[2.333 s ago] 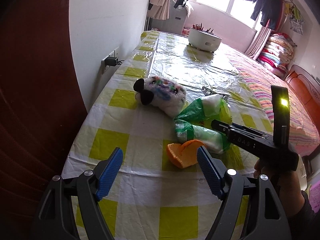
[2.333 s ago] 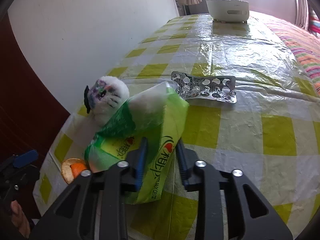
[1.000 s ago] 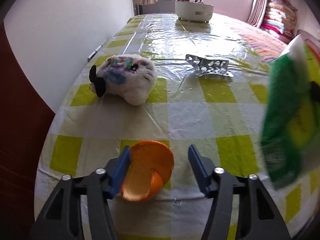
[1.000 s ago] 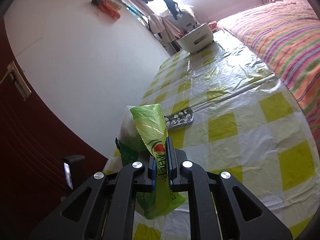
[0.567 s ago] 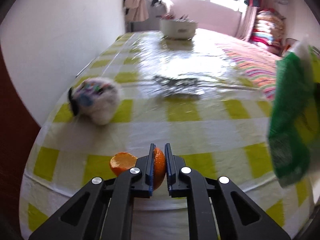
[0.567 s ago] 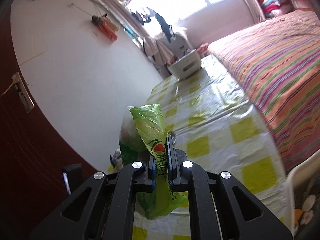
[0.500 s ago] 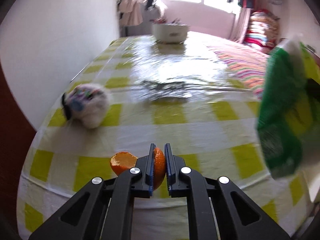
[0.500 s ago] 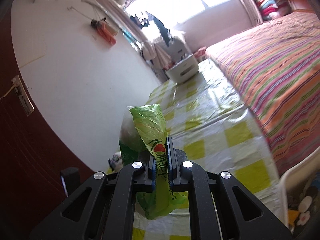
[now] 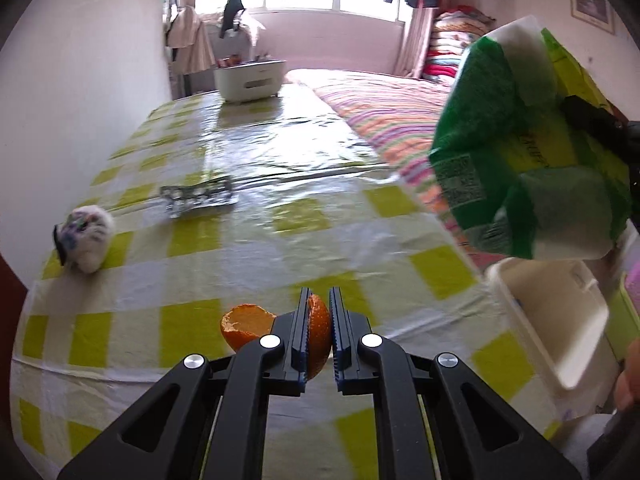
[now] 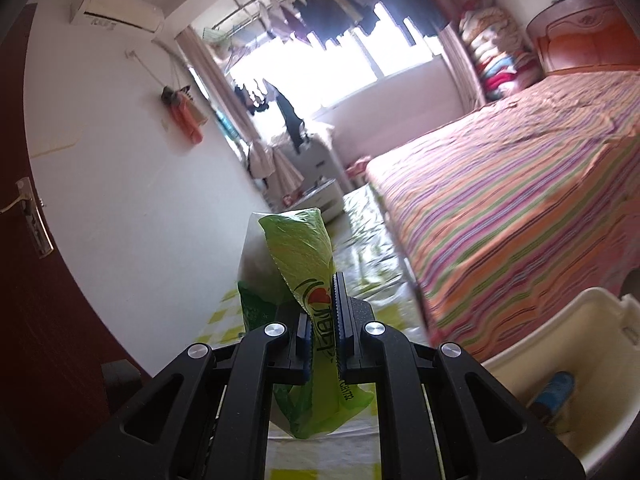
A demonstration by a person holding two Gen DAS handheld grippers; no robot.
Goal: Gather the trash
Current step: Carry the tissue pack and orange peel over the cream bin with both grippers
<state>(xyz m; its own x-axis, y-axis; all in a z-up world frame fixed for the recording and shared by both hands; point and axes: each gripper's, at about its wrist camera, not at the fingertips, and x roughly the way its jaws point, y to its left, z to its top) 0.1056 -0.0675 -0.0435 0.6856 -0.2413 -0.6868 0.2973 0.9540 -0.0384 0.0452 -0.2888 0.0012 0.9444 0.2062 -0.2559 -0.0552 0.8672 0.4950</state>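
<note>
My left gripper (image 9: 318, 334) is shut on a piece of orange peel (image 9: 318, 332), held a little above the table's near edge; the peel's cupped part (image 9: 246, 326) sticks out to the left. My right gripper (image 10: 321, 330) is shut on a green plastic package (image 10: 298, 264) with white contents, raised in the air. In the left wrist view that package (image 9: 528, 148) hangs at the upper right, above a cream plastic bin (image 9: 552, 312). The bin's rim (image 10: 560, 320) also shows at the lower right of the right wrist view.
A yellow-checked tablecloth (image 9: 256, 232) covers the table. On it lie a white plush toy (image 9: 82, 238), a silver blister pack (image 9: 198, 200) and a white pot (image 9: 250, 82) far back. A striped bed (image 10: 520, 200) runs along the right. A blue item (image 10: 554, 394) lies in the bin.
My left gripper closed on the orange peel and lifted it, swinging right toward the bin. The right gripper carried the green package up and to the right, off the table.
</note>
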